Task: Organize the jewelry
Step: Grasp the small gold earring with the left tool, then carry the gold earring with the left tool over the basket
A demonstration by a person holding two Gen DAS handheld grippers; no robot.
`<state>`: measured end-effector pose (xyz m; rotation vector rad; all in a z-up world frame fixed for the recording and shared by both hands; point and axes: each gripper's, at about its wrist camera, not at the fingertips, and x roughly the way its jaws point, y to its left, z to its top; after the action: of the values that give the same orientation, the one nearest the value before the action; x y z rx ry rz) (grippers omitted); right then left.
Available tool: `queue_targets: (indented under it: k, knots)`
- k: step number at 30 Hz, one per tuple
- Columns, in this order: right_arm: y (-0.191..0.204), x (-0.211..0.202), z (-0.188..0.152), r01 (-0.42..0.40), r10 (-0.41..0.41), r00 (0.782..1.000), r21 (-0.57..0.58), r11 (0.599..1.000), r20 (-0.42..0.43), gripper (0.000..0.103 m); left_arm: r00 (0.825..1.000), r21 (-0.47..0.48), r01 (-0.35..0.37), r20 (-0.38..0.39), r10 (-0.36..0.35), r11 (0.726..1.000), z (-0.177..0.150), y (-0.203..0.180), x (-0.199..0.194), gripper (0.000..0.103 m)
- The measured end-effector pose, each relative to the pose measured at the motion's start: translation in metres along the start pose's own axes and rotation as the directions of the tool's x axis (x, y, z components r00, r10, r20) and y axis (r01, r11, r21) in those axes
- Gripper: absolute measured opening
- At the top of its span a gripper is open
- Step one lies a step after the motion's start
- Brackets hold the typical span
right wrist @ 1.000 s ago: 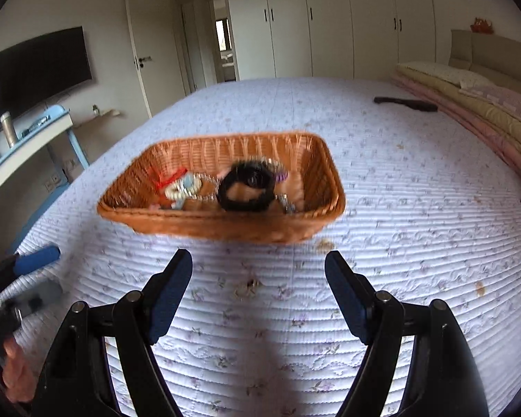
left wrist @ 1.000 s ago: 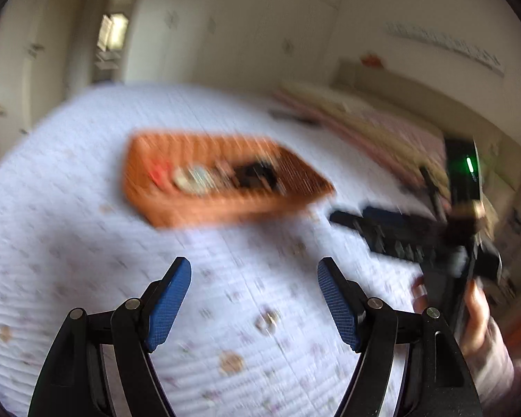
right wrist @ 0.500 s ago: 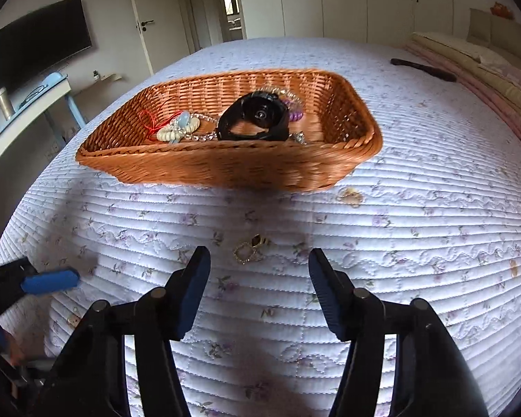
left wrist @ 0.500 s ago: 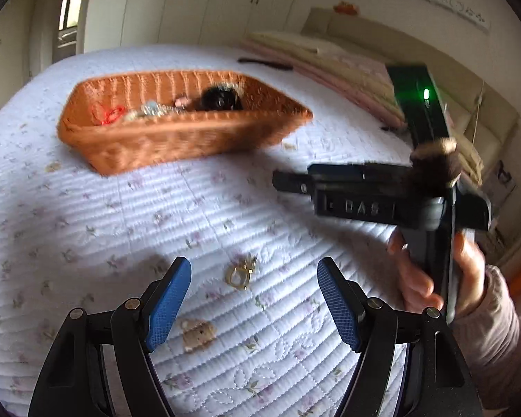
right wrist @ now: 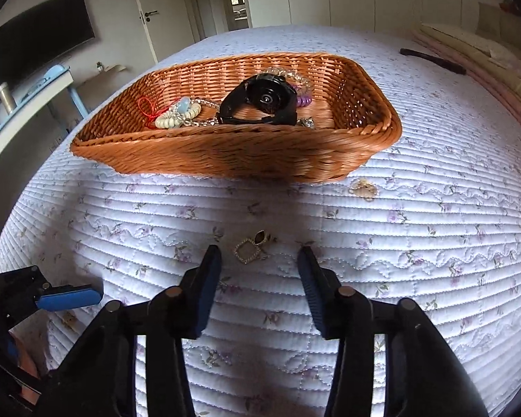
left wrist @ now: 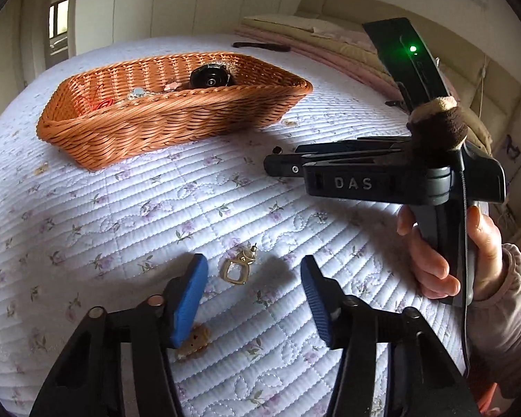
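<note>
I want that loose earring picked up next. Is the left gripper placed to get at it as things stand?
Probably yes. The gold earring lies bare on the quilt just ahead of the left gripper, between its closing jaws, untouched. Nothing covers it; the right gripper hangs clear beyond it.

"DAS" on right hand-held gripper

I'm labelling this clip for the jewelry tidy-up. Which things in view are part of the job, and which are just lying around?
Part of the job:
- gold earring on the quilt
- wicker basket
- black watch, bead bracelets, purple hair tie inside it

Just lying about:
- dark object near the pillows
- wall TV
- desk
</note>
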<state>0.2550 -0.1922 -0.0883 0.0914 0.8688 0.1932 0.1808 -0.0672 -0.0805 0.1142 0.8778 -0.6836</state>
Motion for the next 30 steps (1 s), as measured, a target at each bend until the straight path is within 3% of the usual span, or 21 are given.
queue_targets:
  k: [5,11,14,16,19,20,21,24,30]
  knots:
    - [0.004,0.006,0.006,0.007,-0.007,1.000,-0.017,1.000,0.000,0.038,1.000,0.021,-0.022,0.000,0.022,1.000,0.001,-0.003,0.003,0.045]
    - [0.008,0.009,0.008,0.015,-0.015,1.000,-0.036,0.999,0.004,0.027,1.000,0.032,-0.029,0.001,0.029,0.999,0.002,-0.005,0.006,0.044]
    - [0.010,0.012,0.009,0.014,-0.014,1.000,-0.040,0.999,0.003,0.027,0.999,0.035,-0.032,-0.003,0.032,0.999,0.003,-0.005,0.008,0.044]
    - [0.013,0.013,0.009,0.027,-0.027,1.000,-0.052,0.998,0.005,0.027,0.999,0.027,-0.038,-0.001,0.038,0.999,0.004,-0.003,0.008,0.039]
    - [0.019,0.016,0.011,0.043,-0.043,0.999,-0.075,0.996,0.007,0.025,0.999,-0.009,-0.045,0.001,0.045,0.999,0.005,0.004,0.007,0.024]
    - [0.020,0.016,0.011,0.040,-0.039,0.999,-0.080,0.996,0.007,0.011,0.999,-0.023,-0.043,0.003,0.043,0.999,0.006,0.007,0.007,0.018]
    - [0.020,0.017,0.011,0.035,-0.035,0.999,-0.081,0.996,0.006,0.009,0.999,-0.031,-0.040,0.001,0.040,0.999,0.005,0.008,0.007,0.016]
    - [0.018,0.014,0.009,0.033,-0.032,0.999,-0.076,0.997,0.010,0.004,0.999,-0.021,-0.050,0.008,0.050,0.999,0.004,0.005,0.006,0.014]
    - [0.014,0.010,0.007,-0.008,0.009,1.000,-0.059,0.998,0.020,0.004,0.997,0.016,-0.076,0.028,0.076,0.997,0.003,-0.002,0.002,0.014]
